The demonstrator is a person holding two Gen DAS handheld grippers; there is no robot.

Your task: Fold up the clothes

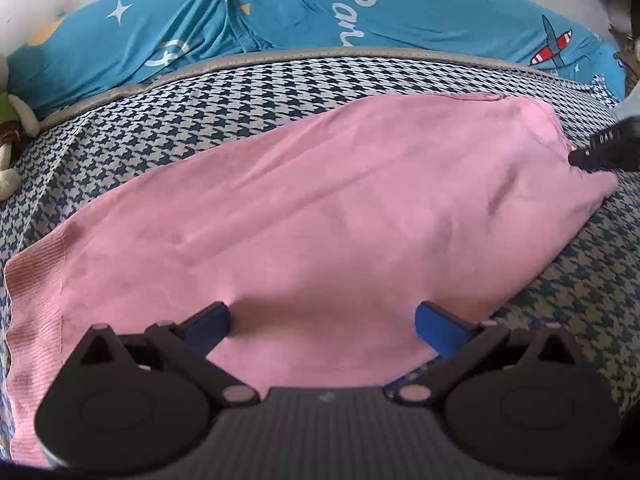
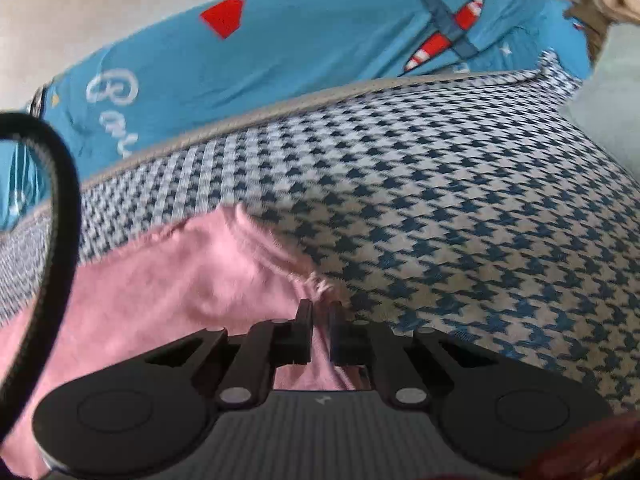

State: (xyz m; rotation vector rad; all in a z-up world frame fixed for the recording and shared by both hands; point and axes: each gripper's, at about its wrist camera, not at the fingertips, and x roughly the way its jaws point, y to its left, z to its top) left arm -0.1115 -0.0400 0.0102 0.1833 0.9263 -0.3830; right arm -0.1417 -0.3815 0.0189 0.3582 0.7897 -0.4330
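Bed surface covered in blue-and-white houndstooth fabric (image 1: 240, 92), grey piped edge (image 1: 280, 58). Beyond, teal printed bedding (image 2: 320, 48) with aeroplane motif. Pale wall (image 2: 80, 4) behind. Even daylight.

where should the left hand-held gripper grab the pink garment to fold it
Judging from its pose, take the near edge of the pink garment, coming down from the near side: the left hand-held gripper hangs open right over it, and the right hand-held gripper has already pinched the far-right edge.

black left gripper (image 1: 322, 320), blue pads (image 1: 438, 330), black cable (image 2: 60, 200)
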